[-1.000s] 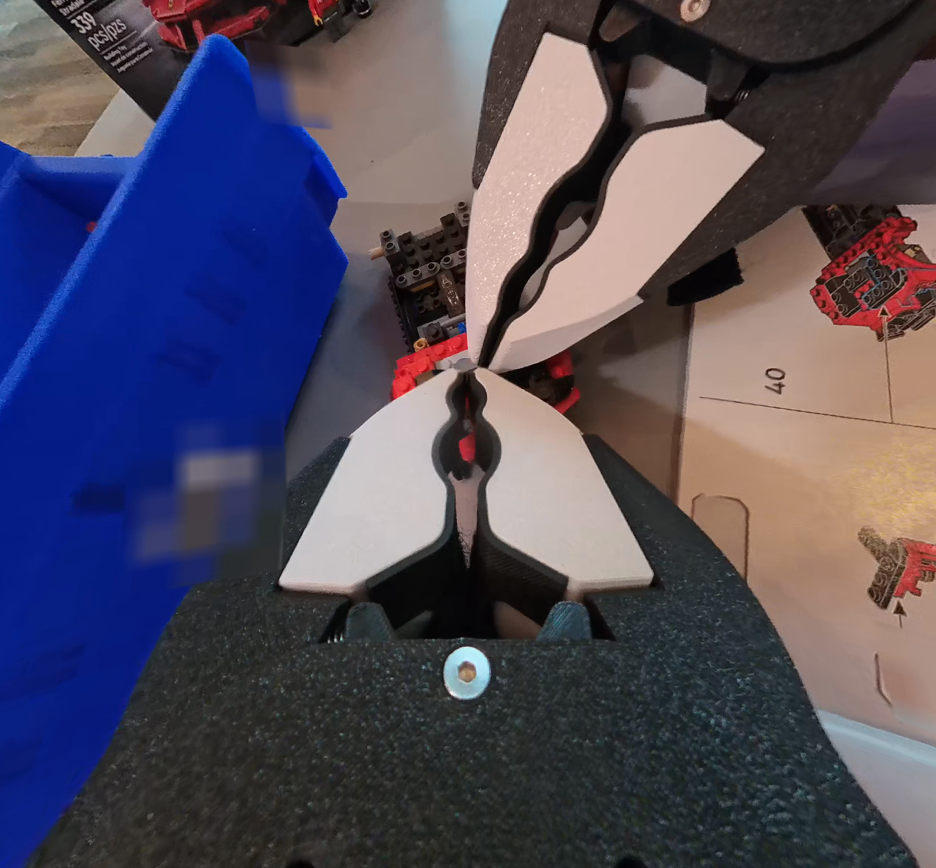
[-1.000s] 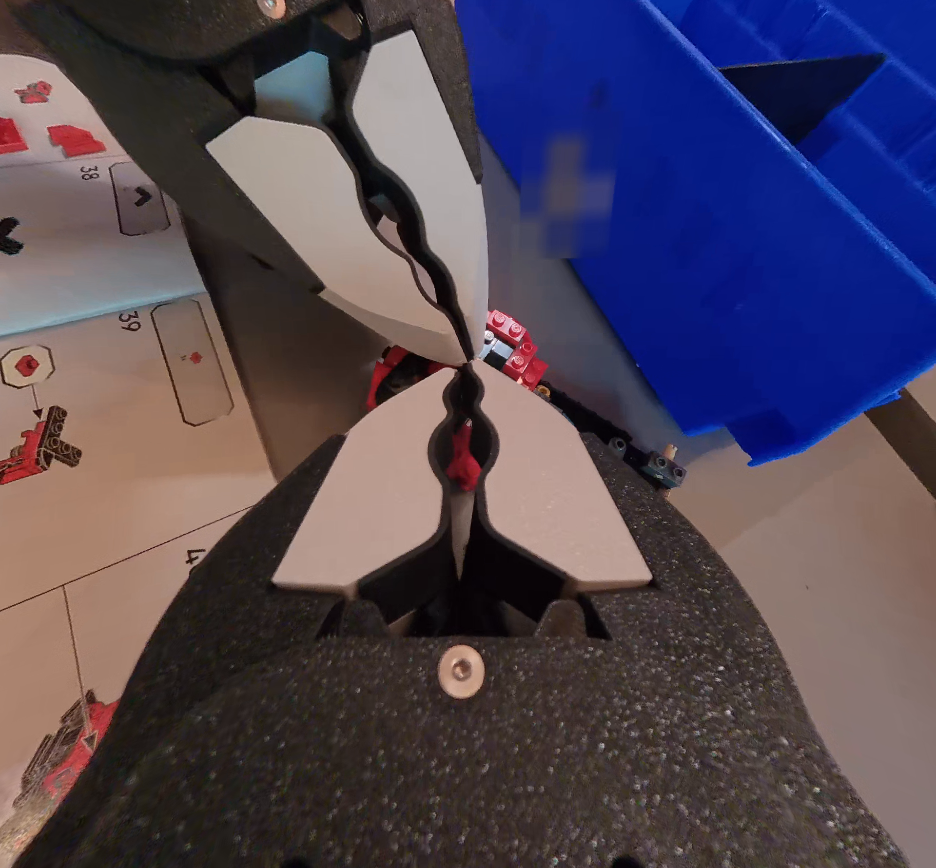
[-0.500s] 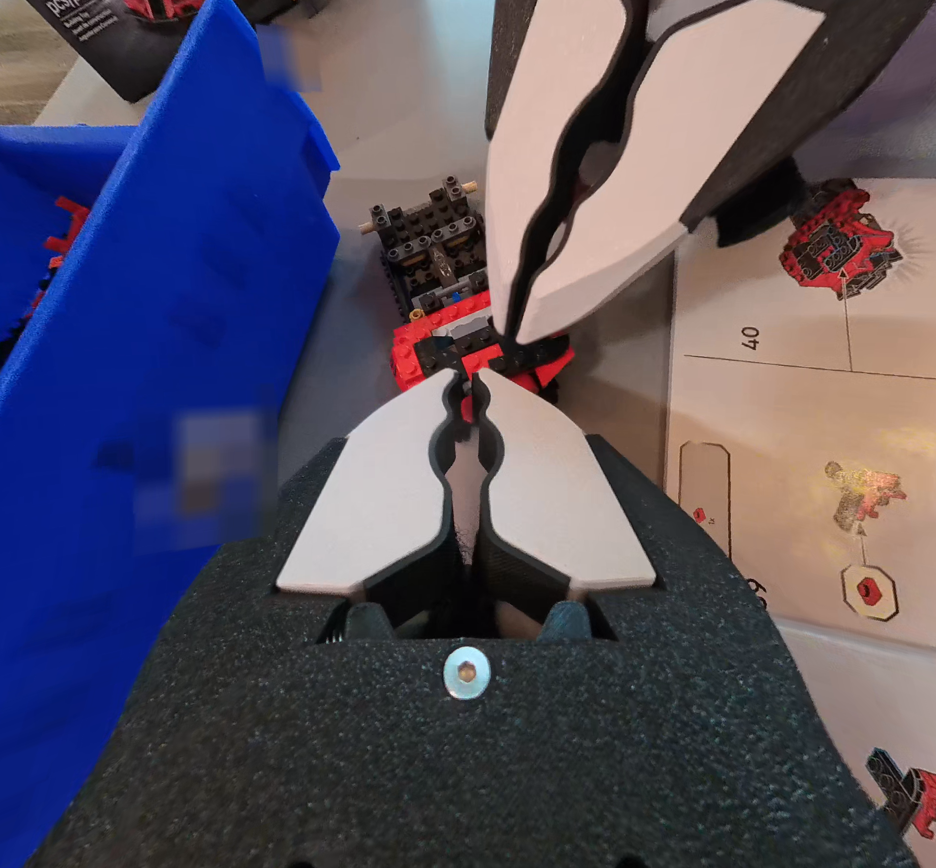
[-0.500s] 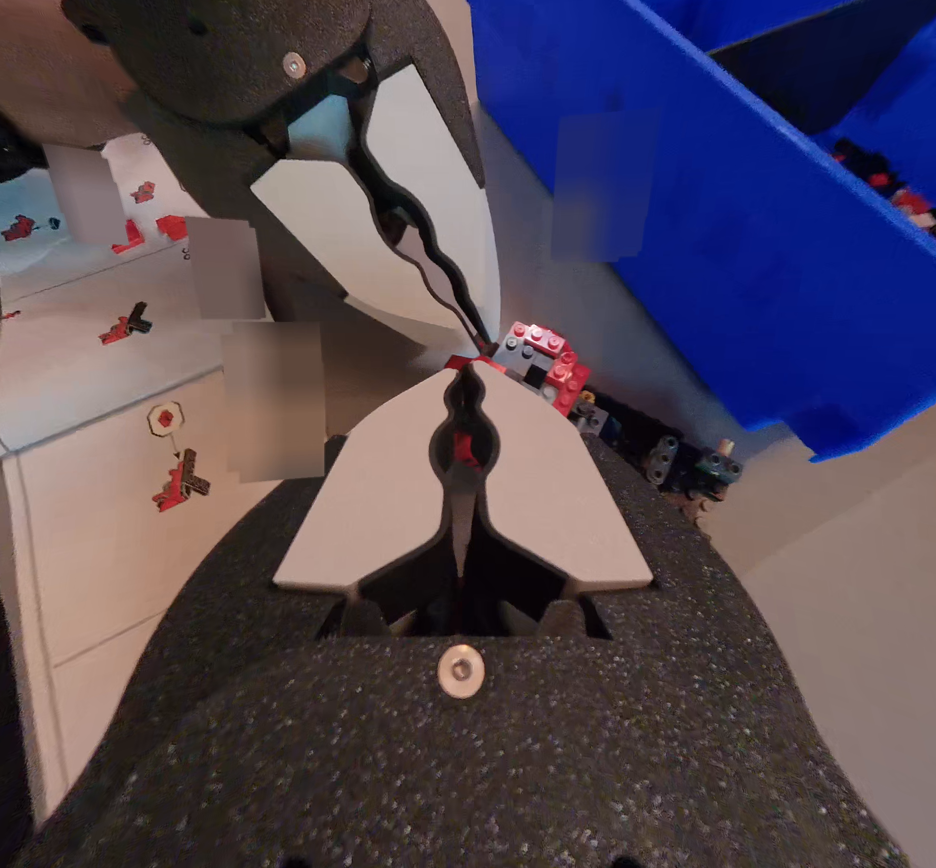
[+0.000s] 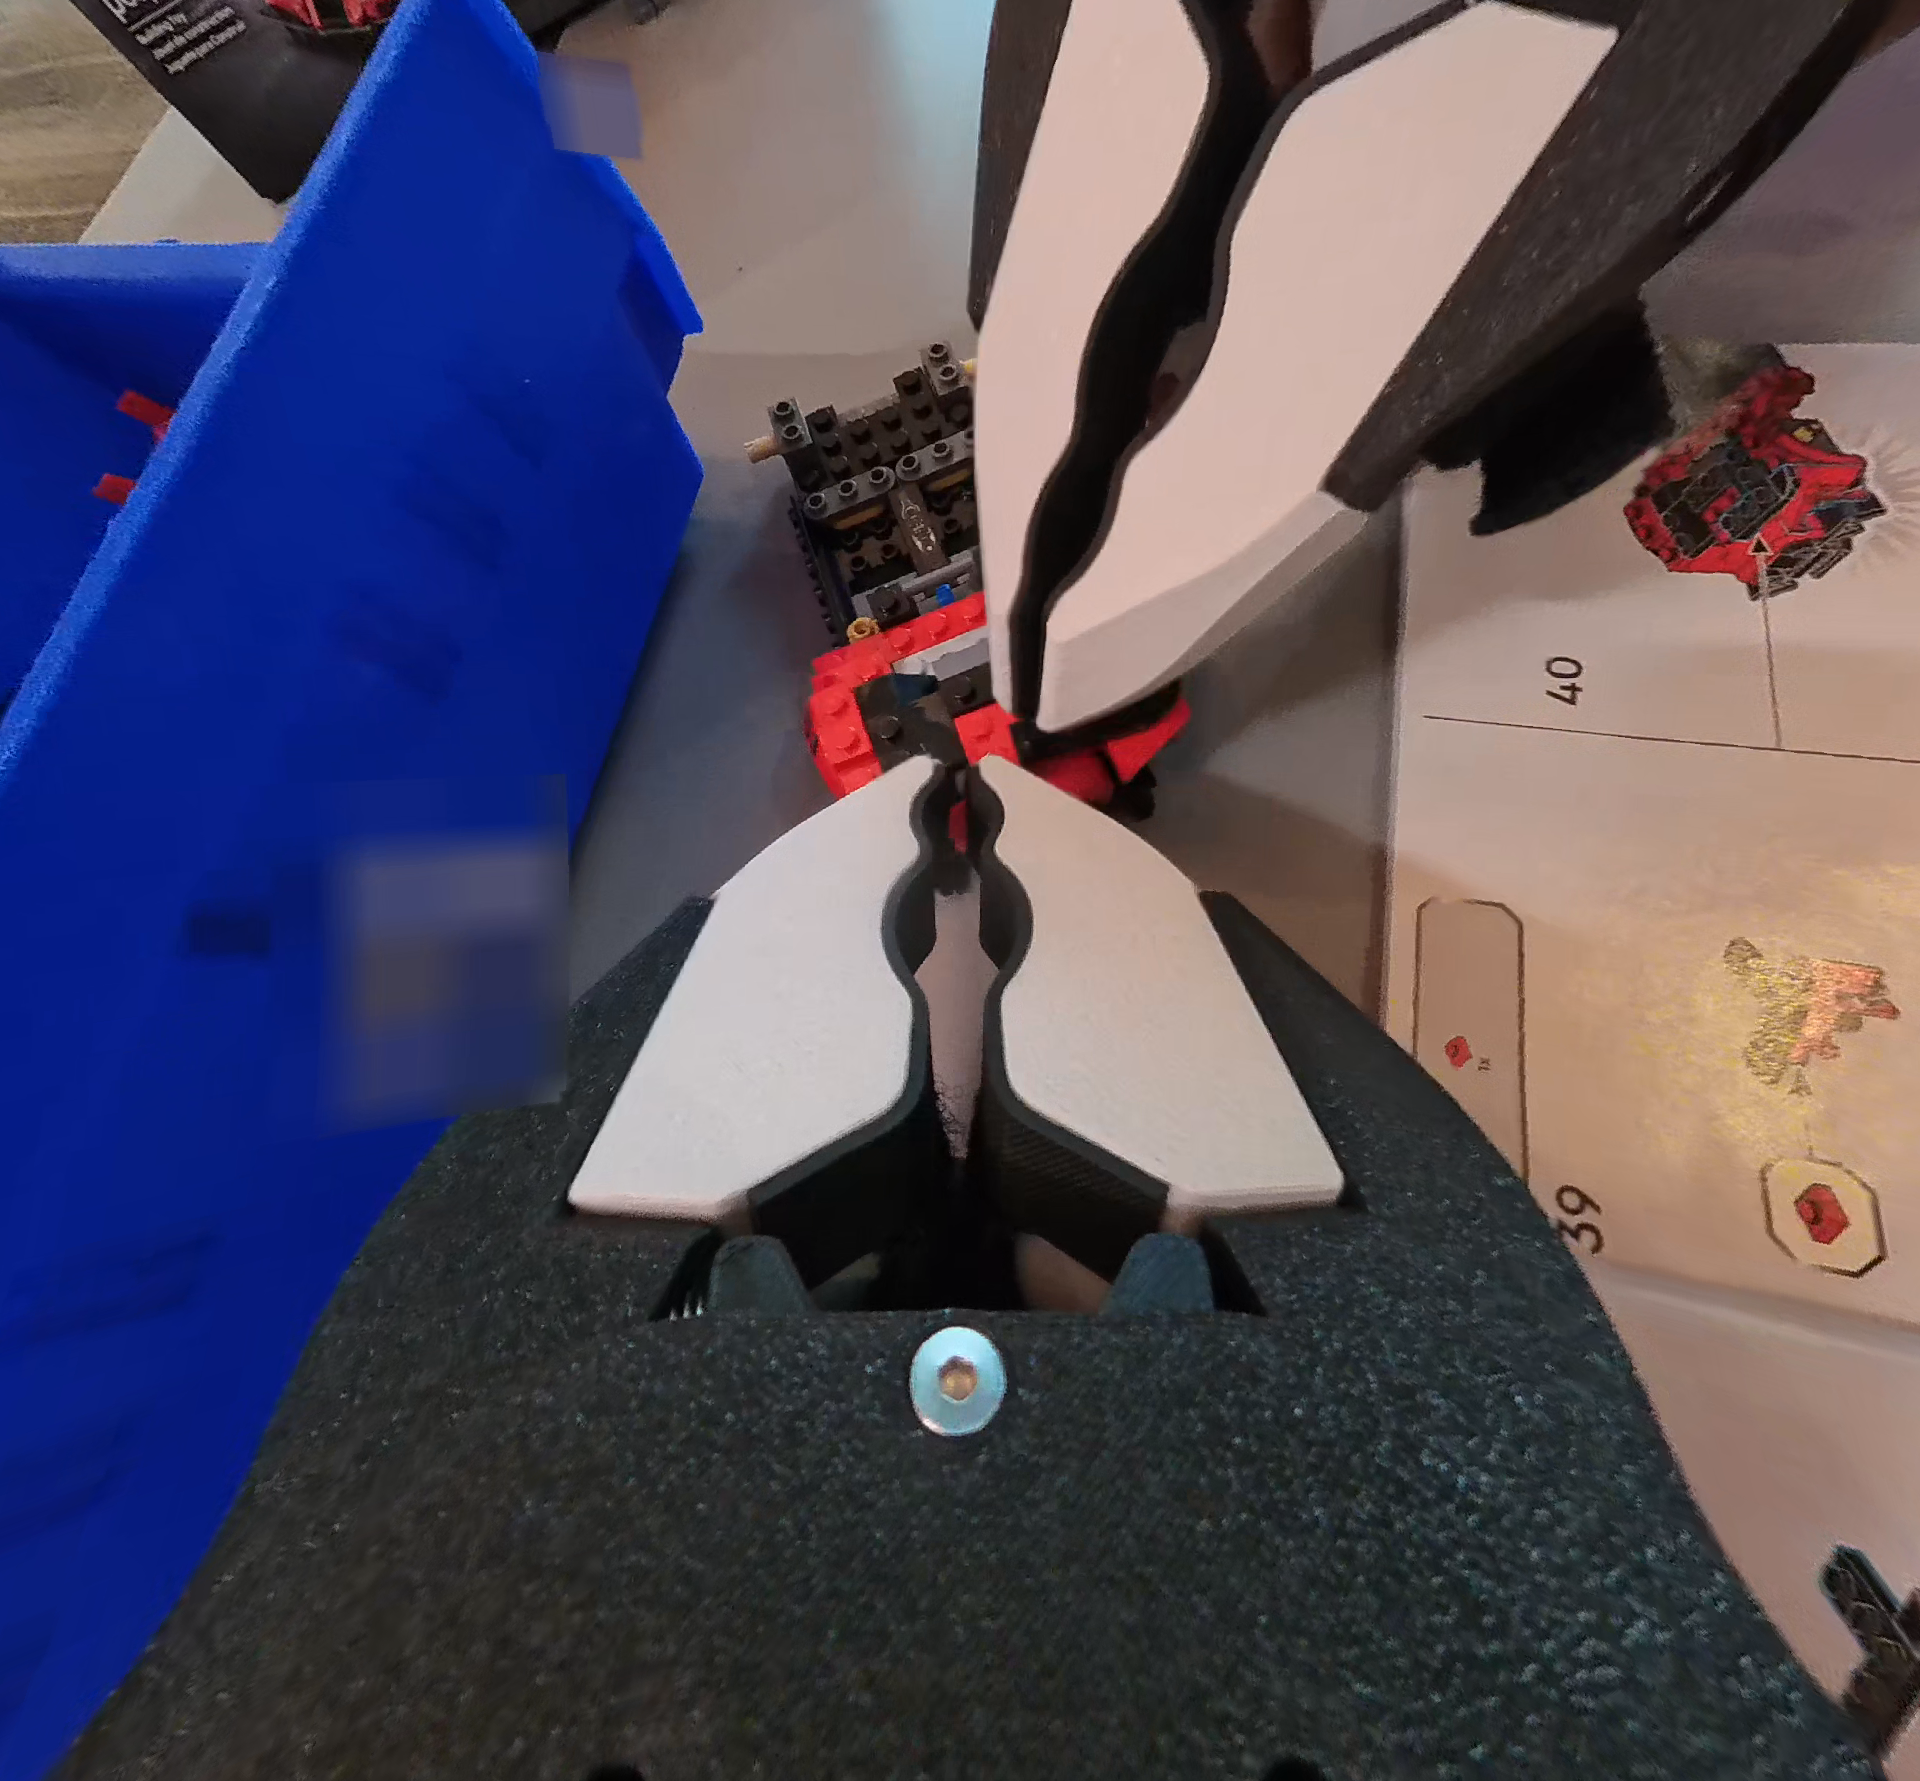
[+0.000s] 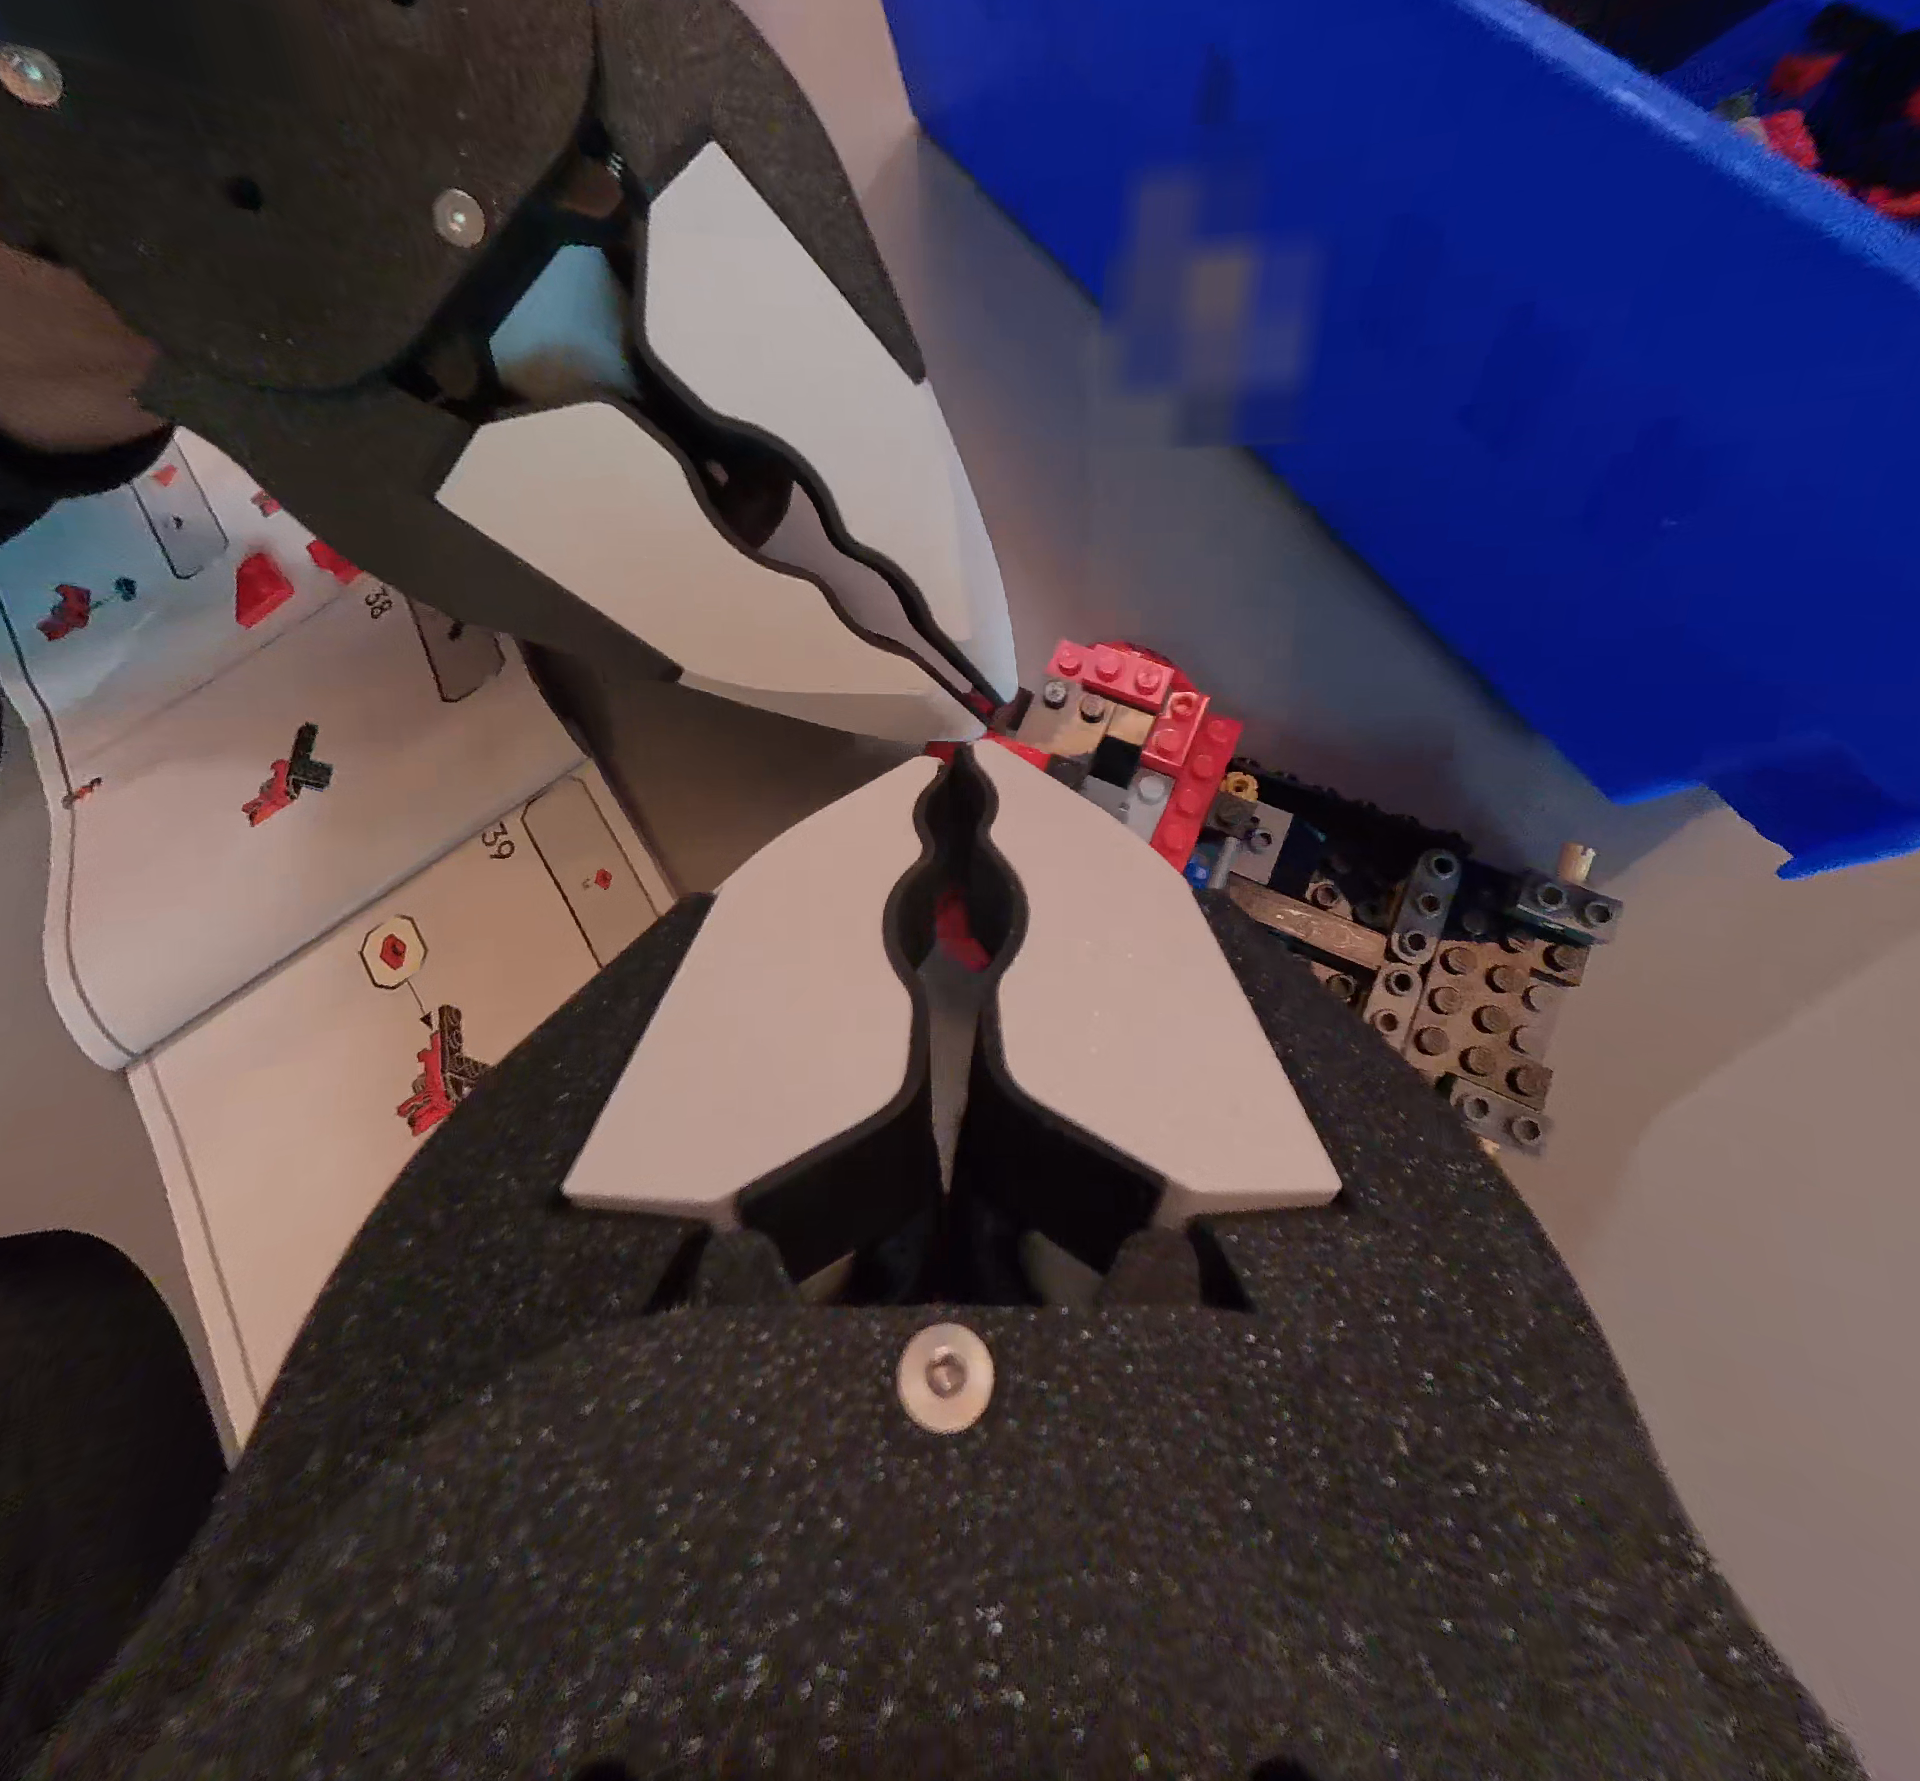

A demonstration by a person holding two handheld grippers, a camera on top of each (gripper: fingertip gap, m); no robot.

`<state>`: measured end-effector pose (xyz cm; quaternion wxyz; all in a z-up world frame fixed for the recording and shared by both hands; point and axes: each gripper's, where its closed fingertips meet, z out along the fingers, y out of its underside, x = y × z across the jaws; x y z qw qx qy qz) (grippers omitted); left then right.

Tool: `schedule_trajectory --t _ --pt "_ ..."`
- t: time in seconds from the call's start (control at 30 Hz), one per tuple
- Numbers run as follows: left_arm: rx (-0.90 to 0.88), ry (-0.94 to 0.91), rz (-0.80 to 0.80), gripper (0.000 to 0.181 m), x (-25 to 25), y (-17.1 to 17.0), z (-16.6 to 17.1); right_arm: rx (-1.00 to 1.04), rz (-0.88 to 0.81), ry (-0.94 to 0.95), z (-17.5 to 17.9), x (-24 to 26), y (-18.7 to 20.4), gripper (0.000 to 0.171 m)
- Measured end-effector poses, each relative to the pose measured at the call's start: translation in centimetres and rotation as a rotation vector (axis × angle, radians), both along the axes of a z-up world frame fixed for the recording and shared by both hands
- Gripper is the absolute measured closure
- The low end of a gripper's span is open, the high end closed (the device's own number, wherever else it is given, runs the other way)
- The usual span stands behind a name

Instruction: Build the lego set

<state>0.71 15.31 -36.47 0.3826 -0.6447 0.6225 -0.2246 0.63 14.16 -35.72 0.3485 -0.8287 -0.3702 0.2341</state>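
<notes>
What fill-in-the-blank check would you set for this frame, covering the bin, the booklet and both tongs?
1. The large plastic bin beside the model is ____ in colour.
2. The partly built model rests on the ____.
3. The instruction booklet lies ____, its pages showing.
4. The right tongs and left tongs both have their jaws ____.

Missing words: blue; table; open; shut

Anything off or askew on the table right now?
Nothing stands out. The red and black lego build sits flat on the table between the blue bin and the open instruction booklet. Left gripper and right gripper are both shut, tips at the build's red end.
</notes>
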Motion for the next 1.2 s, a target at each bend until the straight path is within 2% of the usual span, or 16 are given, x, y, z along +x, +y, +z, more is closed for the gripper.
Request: schedule_trajectory --t 0.37,0.73,1.2 --pt "-0.001 -0.010 0.010 0.180 -0.04 0.25 -0.07 -0.011 -0.007 -0.027 -0.65 0.08 0.13 0.171" --pt "-0.001 -0.011 0.015 0.181 -0.05 0.31 -0.19 0.067 -0.005 -0.081 -0.78 0.04 0.05 0.170" --pt "0.008 -0.007 0.013 0.181 -0.03 0.29 -0.09 0.021 -0.010 0.011 -0.81 -0.04 0.02 0.171"
